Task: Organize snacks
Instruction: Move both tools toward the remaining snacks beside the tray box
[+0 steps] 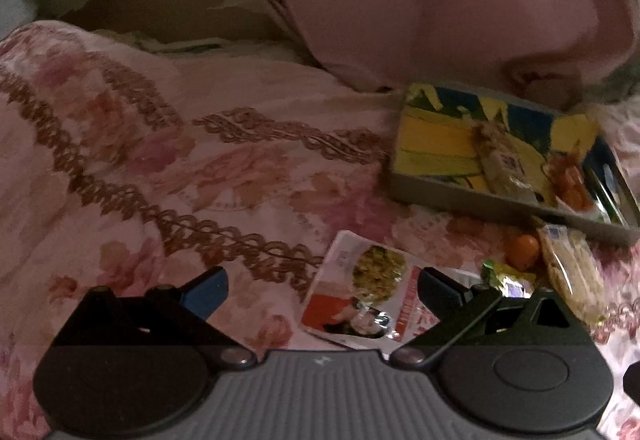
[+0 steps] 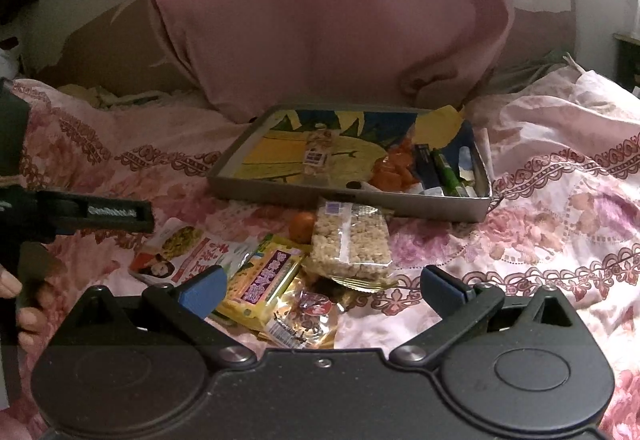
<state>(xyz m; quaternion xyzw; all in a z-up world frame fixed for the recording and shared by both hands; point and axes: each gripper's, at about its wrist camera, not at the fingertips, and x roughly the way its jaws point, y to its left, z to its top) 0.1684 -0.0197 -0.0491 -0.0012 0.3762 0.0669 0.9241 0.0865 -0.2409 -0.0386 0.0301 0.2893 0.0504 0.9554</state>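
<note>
On a bed spread with a pink floral quilt [image 2: 560, 199], we hold both tools over a loose heap of snacks that sits just in front of a shallow grey metal tray [image 2: 280, 195] with a yellow-and-blue picture on its floor. The tray already carries a clear-wrapped puffed bar [image 2: 318, 155], orange sweets [image 2: 394, 171] and some dark and green stick packs [image 2: 440, 169] at its right end.

Our right gripper [image 2: 323, 290] hangs wide open and empty above a yellow flat packet [image 2: 266, 282], beside a clear-wrapped puffed-rice cake [image 2: 352, 244]. To our judgement, the clean move is to drop low, pinch one packet by an edge, and lift it clear before carrying it over the tray rim.

Our left gripper [image 1: 322, 290] is likewise spread wide, holding nothing, over a white printed sachet [image 1: 360, 292].
</note>
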